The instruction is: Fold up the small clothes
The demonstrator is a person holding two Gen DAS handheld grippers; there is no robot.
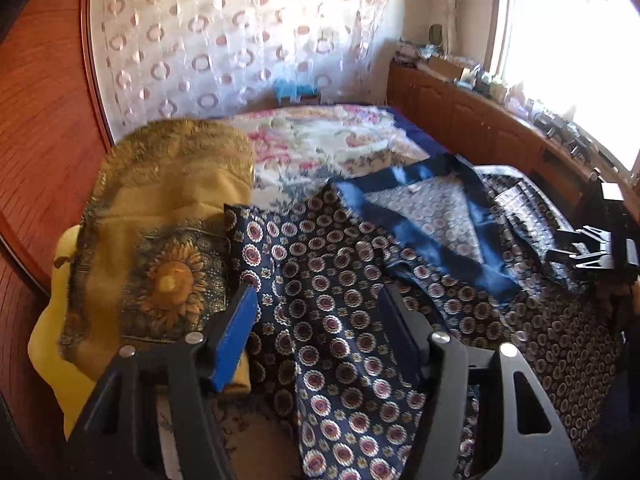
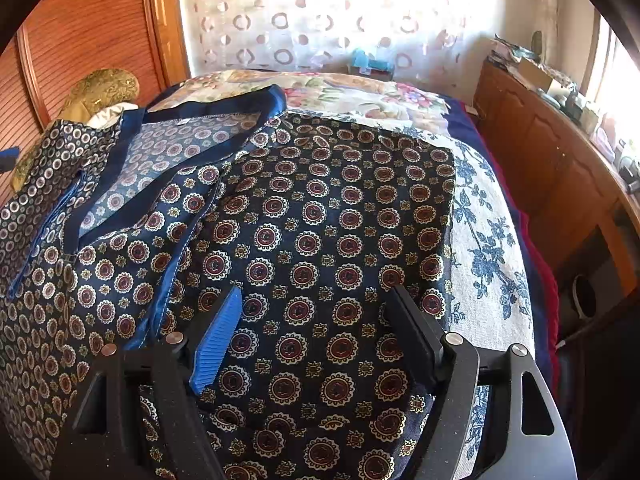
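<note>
A navy garment (image 1: 328,240) printed with round medallions lies spread on the bed. Its blue-trimmed neckline (image 1: 420,216) is turned open and shows a paler inside. My left gripper (image 1: 316,296) hovers over the garment's left part, next to a yellow pillow, jaws apart, with cloth lying under them and nothing pinched. My right gripper (image 2: 316,294) stands open above a flat, smooth panel of the same garment (image 2: 320,208), near its right edge. The trimmed neckline (image 2: 192,120) is at the upper left there. The right gripper (image 1: 592,248) also shows at the far right of the left wrist view.
A yellow sunflower pillow (image 1: 168,240) leans on the wooden headboard (image 1: 40,120) to the left. The floral bedspread (image 2: 488,240) shows past the garment's right edge. A wooden cabinet (image 2: 540,152) with clutter runs along the bed's right side under the window. A curtain hangs behind.
</note>
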